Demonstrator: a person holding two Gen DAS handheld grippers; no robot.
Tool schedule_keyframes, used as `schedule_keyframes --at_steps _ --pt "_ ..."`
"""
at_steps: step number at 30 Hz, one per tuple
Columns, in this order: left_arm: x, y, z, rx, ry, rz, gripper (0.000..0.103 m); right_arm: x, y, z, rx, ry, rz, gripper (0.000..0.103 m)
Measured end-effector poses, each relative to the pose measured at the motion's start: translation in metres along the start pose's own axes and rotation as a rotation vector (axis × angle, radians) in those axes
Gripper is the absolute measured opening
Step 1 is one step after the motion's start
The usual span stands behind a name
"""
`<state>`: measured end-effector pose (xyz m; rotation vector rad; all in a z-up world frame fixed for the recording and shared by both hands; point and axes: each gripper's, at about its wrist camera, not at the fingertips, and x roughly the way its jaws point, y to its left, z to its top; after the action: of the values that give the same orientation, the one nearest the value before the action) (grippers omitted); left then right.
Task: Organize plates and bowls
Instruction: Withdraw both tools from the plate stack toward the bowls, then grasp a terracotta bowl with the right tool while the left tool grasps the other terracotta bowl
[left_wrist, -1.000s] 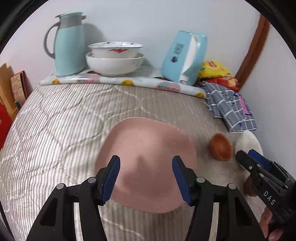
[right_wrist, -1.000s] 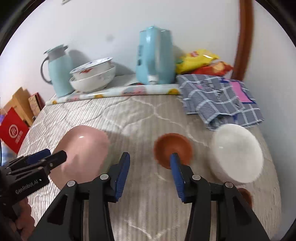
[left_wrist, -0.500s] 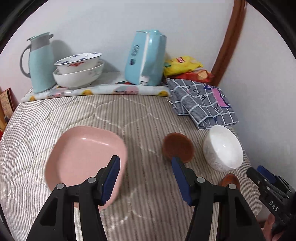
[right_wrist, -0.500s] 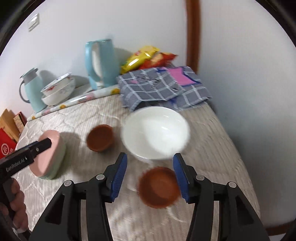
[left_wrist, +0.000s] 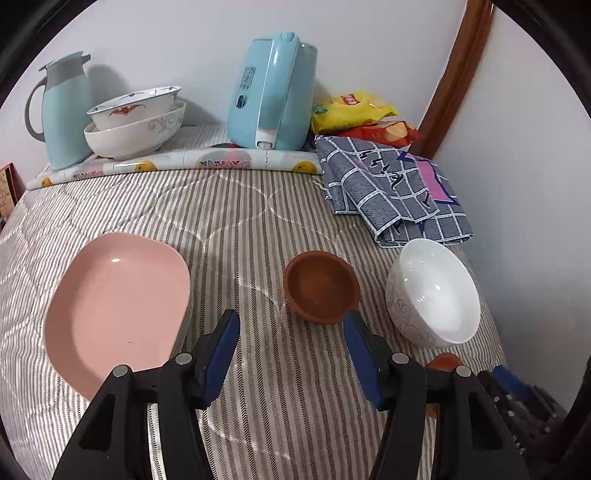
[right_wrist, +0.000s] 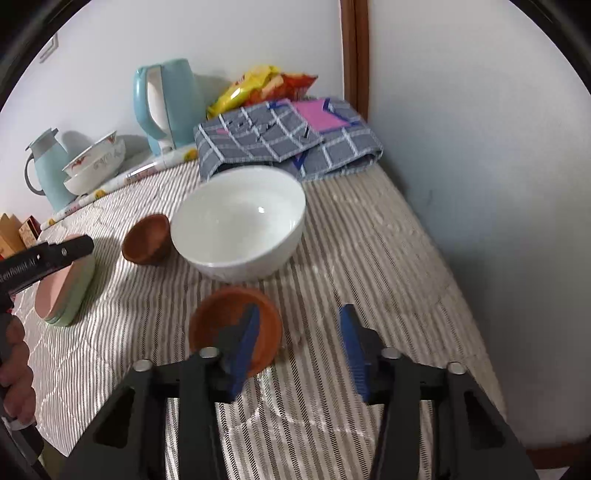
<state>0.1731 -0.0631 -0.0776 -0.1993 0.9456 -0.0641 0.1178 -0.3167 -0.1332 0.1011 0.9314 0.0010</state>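
A pink plate (left_wrist: 114, 306) lies on the striped quilt at the left; in the right wrist view it (right_wrist: 61, 291) rests on a green plate. A brown bowl (left_wrist: 320, 287) sits mid-table, a white bowl (left_wrist: 434, 291) to its right. A second brown bowl (right_wrist: 234, 328) lies nearest, under my right gripper's left finger. My left gripper (left_wrist: 291, 338) is open and empty, just short of the first brown bowl. My right gripper (right_wrist: 300, 334) is open and empty, its left finger over the near brown bowl's rim.
At the back stand a teal jug (left_wrist: 64, 110), two stacked patterned bowls (left_wrist: 136, 125), a blue kettle (left_wrist: 273, 92), snack bags (left_wrist: 351, 110) and a folded checked cloth (left_wrist: 391, 192). A wall (right_wrist: 480, 147) bounds the right side. The table edge runs close on the right.
My left gripper has pulled back and swung right, from over the pink plate to facing the brown bowl. My right gripper has swung right and come down at the near brown bowl.
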Motion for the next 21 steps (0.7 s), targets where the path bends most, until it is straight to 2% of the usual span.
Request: schedule_keyframes --at_steps 2,8,12,21 --pt "0.005 -0.001 0.001 -0.001 0.006 0.019 0.056 0.005 0.0 -0.001 -0.004 0.011 0.004 0.028" --pt "0.026 -0.002 0.008 -0.022 0.045 0.029 0.056 0.021 0.011 -0.002 -0.044 0.04 0.055 0.028" --pt "0.039 -0.009 0.013 -0.001 0.059 0.035 0.056 0.034 0.015 -0.004 -0.056 0.074 0.071 0.028" --pt "0.069 -0.009 0.016 -0.035 0.102 0.019 0.056 0.046 0.01 -0.007 -0.024 0.069 0.092 0.028"
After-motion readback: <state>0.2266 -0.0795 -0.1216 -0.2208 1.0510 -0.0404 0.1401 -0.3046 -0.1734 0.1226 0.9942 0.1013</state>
